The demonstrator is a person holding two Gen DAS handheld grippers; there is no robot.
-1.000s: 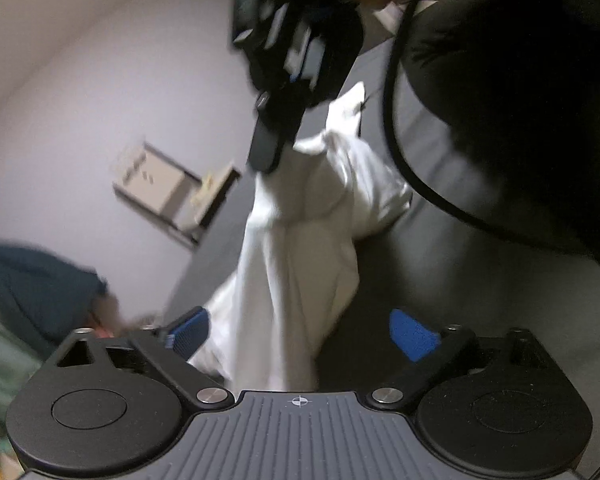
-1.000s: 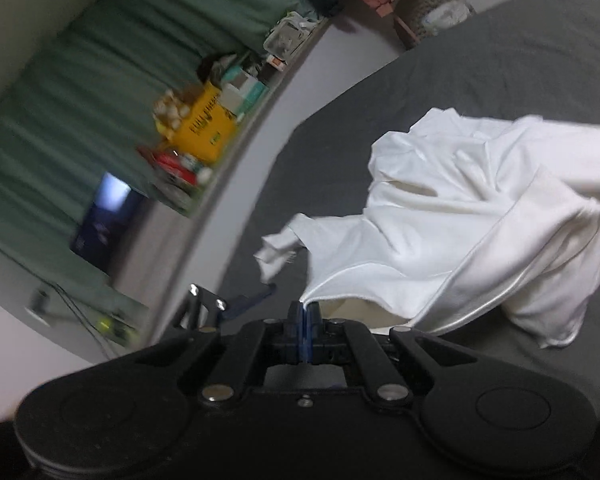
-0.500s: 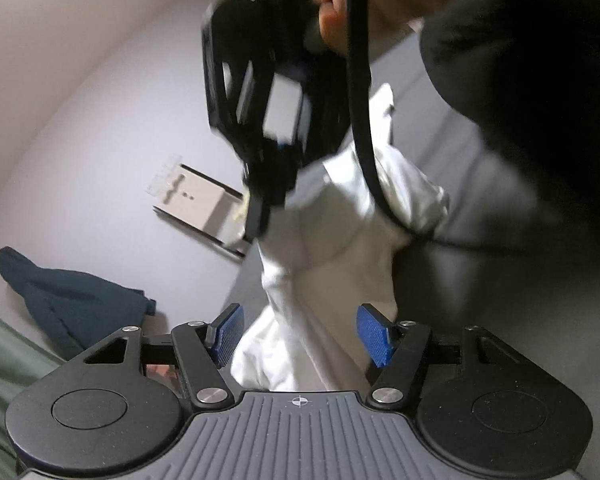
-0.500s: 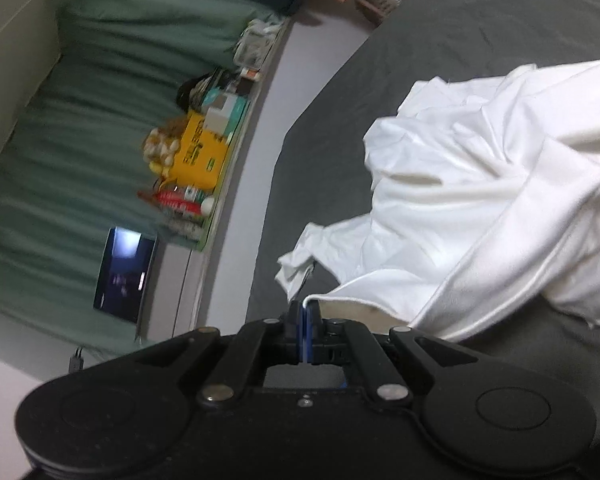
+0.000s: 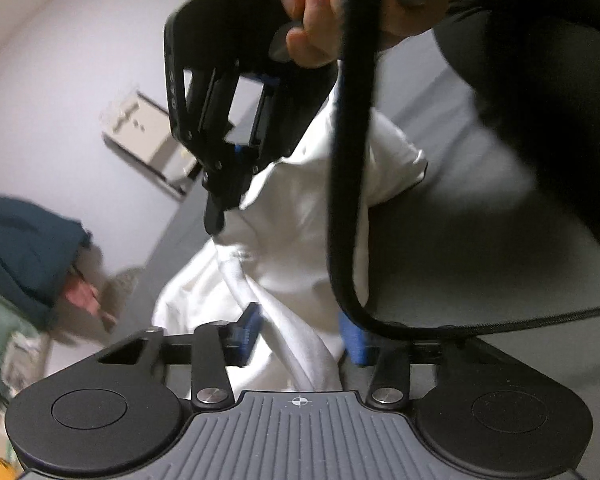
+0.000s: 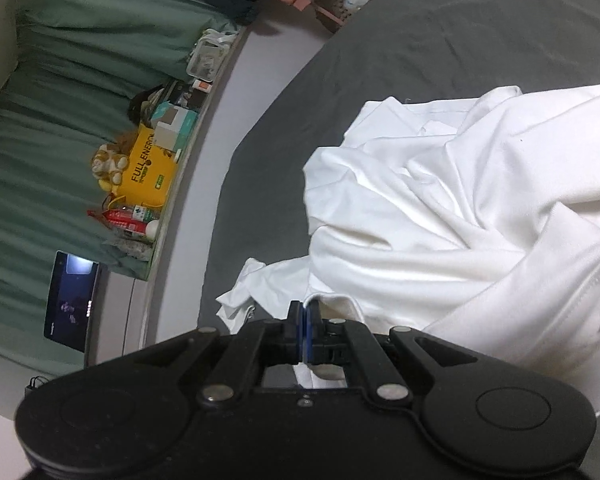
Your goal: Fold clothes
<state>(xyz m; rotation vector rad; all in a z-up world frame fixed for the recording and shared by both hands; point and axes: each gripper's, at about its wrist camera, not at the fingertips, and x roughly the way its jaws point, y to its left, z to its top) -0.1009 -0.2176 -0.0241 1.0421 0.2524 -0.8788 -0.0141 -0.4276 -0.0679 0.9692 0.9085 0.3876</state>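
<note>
Left gripper (image 5: 300,334) has narrowed from wide open a second ago; its blue pads now straddle a hanging fold of the white shirt (image 5: 300,240), not yet pinched. Right gripper (image 6: 304,332) has stayed clamped on a shirt hem and has lifted it off the grey bed (image 6: 420,40); the rest bunches ahead and to its right. I'd say a second grab point is nearly secured, so spreading comes next. Room: green curtain (image 6: 60,140), cluttered ledge with a yellow box (image 6: 148,172) to the right gripper's left, a teal garment (image 5: 16,248) left of the left gripper.
</note>
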